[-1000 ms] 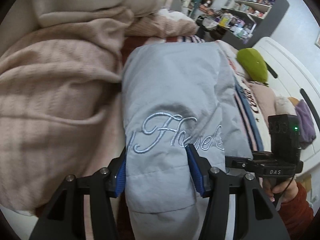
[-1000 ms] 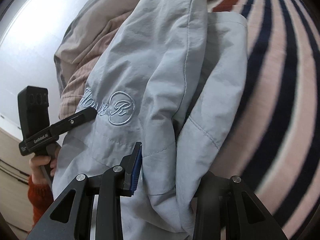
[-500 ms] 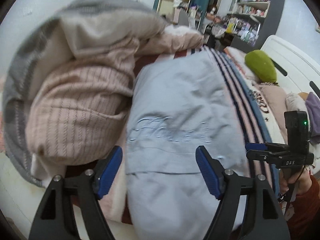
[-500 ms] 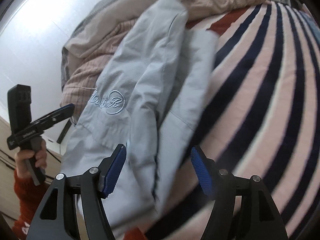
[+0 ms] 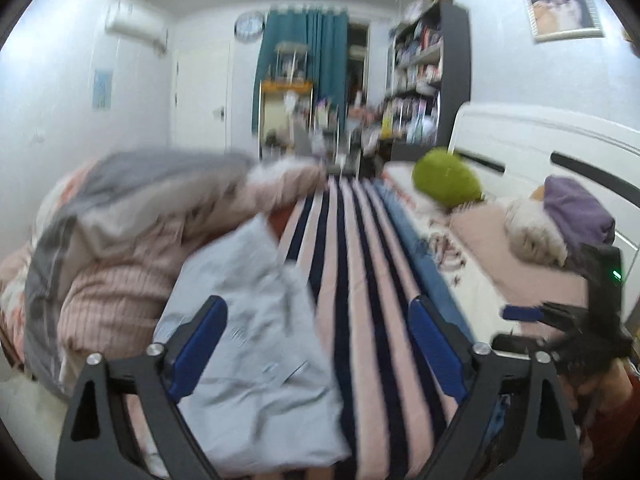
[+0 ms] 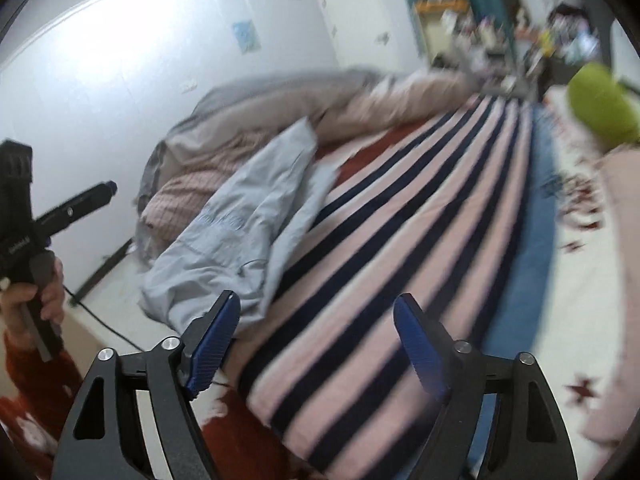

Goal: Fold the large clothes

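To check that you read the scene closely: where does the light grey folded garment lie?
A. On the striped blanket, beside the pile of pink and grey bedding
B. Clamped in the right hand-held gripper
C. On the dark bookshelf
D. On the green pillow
A: the light grey garment lies on the striped blanket at the bed's edge, next to the pink and grey bedding pile, with no hand-held gripper on it.
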`<action>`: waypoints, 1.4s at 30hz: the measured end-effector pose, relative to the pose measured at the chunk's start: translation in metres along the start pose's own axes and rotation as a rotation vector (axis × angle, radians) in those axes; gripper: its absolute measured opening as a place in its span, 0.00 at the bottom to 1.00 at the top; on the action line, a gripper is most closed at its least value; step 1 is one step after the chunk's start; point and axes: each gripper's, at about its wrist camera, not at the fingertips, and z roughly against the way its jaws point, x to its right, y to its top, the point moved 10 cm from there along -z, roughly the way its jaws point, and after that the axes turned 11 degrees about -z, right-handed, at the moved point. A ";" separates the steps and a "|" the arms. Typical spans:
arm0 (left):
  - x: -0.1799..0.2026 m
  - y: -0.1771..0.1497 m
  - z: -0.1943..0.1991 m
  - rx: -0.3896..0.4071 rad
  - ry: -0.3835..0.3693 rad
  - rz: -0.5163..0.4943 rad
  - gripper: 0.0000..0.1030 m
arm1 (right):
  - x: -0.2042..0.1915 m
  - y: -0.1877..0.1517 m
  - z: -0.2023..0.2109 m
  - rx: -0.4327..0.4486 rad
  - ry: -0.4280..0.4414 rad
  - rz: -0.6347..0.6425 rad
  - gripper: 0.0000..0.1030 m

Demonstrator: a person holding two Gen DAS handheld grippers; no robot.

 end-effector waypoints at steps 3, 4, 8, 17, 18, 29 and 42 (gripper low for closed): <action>0.036 0.020 0.016 0.124 0.047 0.001 0.98 | 0.022 0.004 0.054 0.154 -0.117 0.059 0.93; 0.045 0.025 0.020 0.154 0.053 0.008 0.99 | 0.033 0.003 0.071 0.186 -0.136 0.070 0.95; 0.086 0.036 0.029 0.221 0.044 0.011 0.99 | 0.039 -0.001 0.119 0.323 -0.226 0.112 1.00; 0.119 0.036 0.033 0.225 0.071 -0.046 0.99 | 0.055 -0.003 0.172 0.462 -0.281 0.129 1.00; 0.117 0.034 0.031 0.225 0.073 -0.045 0.99 | 0.061 -0.003 0.178 0.467 -0.277 0.125 1.00; 0.114 0.026 0.033 0.213 0.084 -0.043 0.99 | 0.083 -0.004 0.204 0.490 -0.277 0.092 1.00; 0.113 0.023 0.031 0.205 0.085 -0.056 0.99 | 0.095 -0.006 0.222 0.501 -0.280 0.076 1.00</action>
